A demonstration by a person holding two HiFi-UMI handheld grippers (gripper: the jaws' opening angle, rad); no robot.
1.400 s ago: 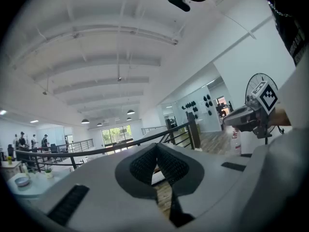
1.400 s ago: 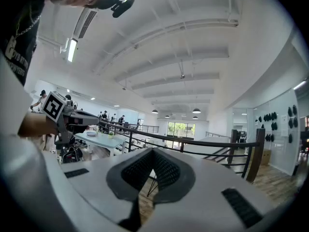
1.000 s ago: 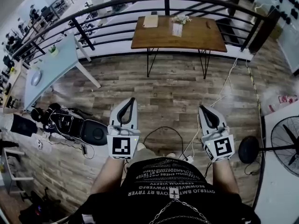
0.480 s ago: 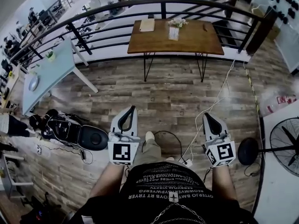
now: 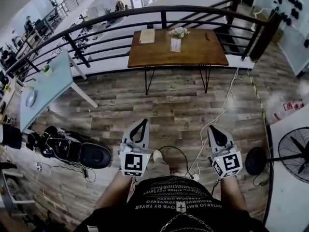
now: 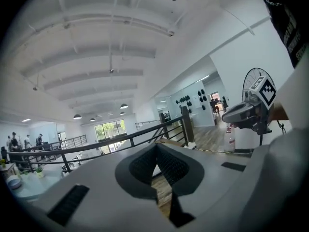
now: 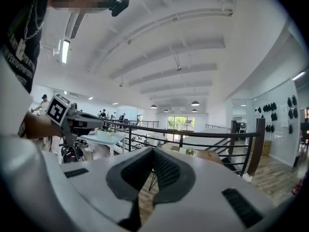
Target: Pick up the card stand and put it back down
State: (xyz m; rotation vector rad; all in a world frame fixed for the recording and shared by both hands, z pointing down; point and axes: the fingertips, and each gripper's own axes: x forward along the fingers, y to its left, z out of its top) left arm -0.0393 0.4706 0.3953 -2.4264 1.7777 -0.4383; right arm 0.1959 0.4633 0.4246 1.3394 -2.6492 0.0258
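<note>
At the far left we saw a pale blue rectangular table (image 5: pixel 50 79) standing beside the curved black metal railing (image 5: pixel 96 18). Nearer to us a black padded bag (image 5: pixel 82 151) lay on the grey-brown plank floor (image 5: pixel 174 105). We held the left gripper (image 5: pixel 143 122) low in front of our body, over the floor. In the left gripper view its jaws met tip to tip with nothing between them.

Straight ahead, against the railing, stood a brown wooden table with thin black legs (image 5: pixel 203 52). The small pale upright card stand (image 5: pixel 175 44) stood on that tabletop, near its middle, well apart from both grippers (we could not make out what was on the card). A little bunch of pale flowers (image 5: pixel 179 32) sat just behind it, and a flat tan pad (image 5: pixel 147 36) lay towards the table's back left corner.

The right gripper (image 5: pixel 211 128) was also low over the floor, its jaws likewise closed and empty, with a thin white cable (image 5: pixel 219 112) trailing across the planks nearby. At the far right stood a black floor fan (image 5: pixel 294 151).
</note>
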